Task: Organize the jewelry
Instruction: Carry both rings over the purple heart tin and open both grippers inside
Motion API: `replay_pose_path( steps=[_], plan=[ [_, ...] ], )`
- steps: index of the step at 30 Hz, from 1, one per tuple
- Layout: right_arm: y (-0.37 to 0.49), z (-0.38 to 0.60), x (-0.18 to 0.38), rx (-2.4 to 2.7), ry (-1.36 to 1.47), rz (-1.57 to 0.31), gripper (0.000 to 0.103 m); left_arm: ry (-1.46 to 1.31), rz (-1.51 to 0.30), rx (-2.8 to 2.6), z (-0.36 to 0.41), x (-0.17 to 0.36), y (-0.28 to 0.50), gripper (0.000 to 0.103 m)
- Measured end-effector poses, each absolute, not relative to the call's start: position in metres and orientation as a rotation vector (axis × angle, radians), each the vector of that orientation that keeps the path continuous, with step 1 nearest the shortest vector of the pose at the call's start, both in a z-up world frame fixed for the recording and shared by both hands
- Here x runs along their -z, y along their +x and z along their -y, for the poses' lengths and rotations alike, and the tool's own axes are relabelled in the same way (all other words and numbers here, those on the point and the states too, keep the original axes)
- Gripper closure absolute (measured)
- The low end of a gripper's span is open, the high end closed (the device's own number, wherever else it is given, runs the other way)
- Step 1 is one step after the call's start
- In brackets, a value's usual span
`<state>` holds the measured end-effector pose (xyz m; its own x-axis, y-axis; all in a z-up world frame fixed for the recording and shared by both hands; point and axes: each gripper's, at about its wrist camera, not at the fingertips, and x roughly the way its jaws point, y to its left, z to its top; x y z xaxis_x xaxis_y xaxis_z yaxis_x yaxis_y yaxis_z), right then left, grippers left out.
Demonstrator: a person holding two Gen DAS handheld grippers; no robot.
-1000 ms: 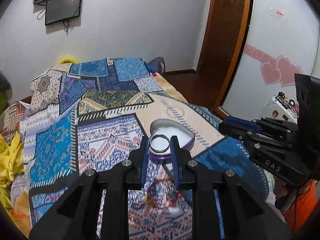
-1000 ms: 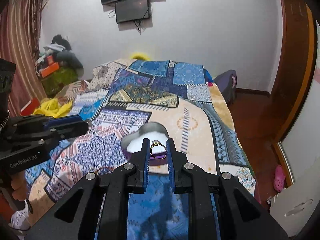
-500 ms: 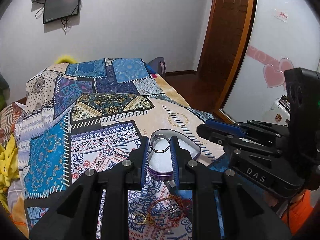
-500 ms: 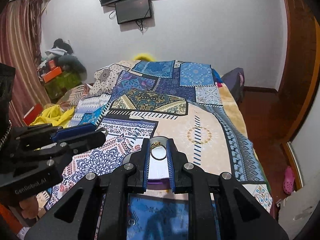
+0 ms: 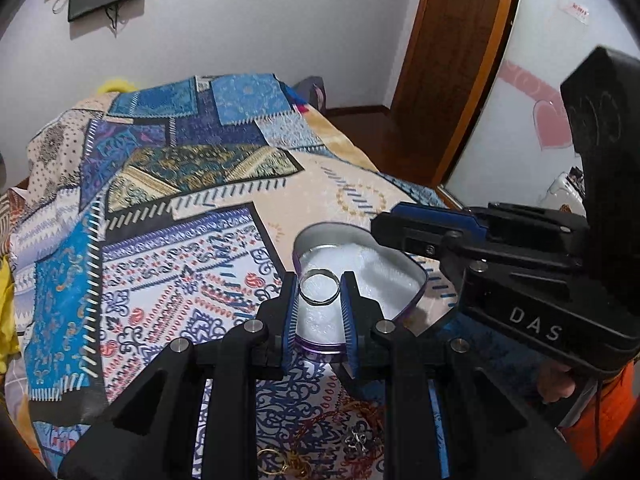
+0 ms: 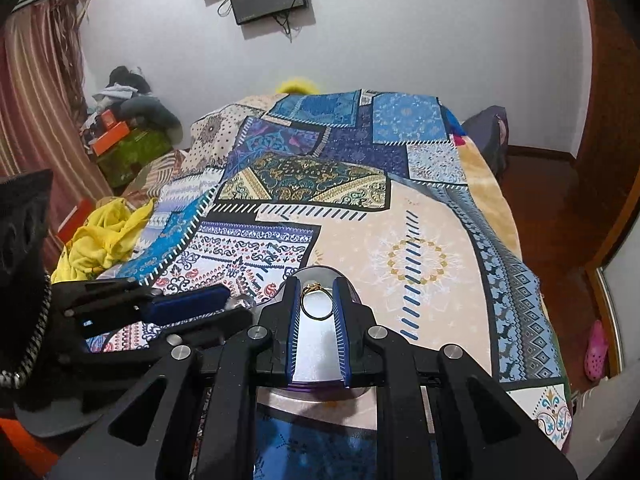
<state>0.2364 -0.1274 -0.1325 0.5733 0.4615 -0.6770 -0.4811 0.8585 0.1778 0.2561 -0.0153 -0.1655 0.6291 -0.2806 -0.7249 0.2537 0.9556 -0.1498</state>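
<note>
Both tongs are pinched on rings over the tin [image 5: 416, 280]: left tongs [image 5: 319, 290] on the silver ring [image 5: 319, 286], right tongs [image 6: 316, 298] on the gold ring [image 6: 315, 301]. Tiny, stiff and slippery, so grip across the band.

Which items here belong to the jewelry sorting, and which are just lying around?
Job: silver ring in left gripper; gold ring in right gripper; heart-shaped box; loose jewelry.
Lying about: yellow cloth, pink shoe.

So it's a bed [image 6: 420, 216] with a busy blue patchwork blanket [image 5: 168, 240]. Sitting on it: a heart-shaped purple tin [image 5: 404, 264] lined in white, a tangle of loose jewelry [image 5: 320, 444] closer in, and yellow cloth [image 6: 104, 240] at the left edge.
</note>
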Motion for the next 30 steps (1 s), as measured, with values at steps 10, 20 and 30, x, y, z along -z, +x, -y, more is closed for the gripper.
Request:
replay_pose_path(
  steps=[10,20,30],
  plan=[
    [0.248,0.131,0.145,-0.564,-0.004,-0.862,0.088,-0.029,-0.877,0.343,0.022,0.175,0.26,0.083],
    [0.244,0.129,0.138,-0.546,-0.045,-0.845,0.088,0.002,-0.851,0.325,0.023,0.167,0.253,0.083],
    [0.222,0.132,0.119,-0.513,-0.085,-0.798,0.086,-0.01,-0.81,0.259,0.007,0.143,0.234,0.082]
  ],
)
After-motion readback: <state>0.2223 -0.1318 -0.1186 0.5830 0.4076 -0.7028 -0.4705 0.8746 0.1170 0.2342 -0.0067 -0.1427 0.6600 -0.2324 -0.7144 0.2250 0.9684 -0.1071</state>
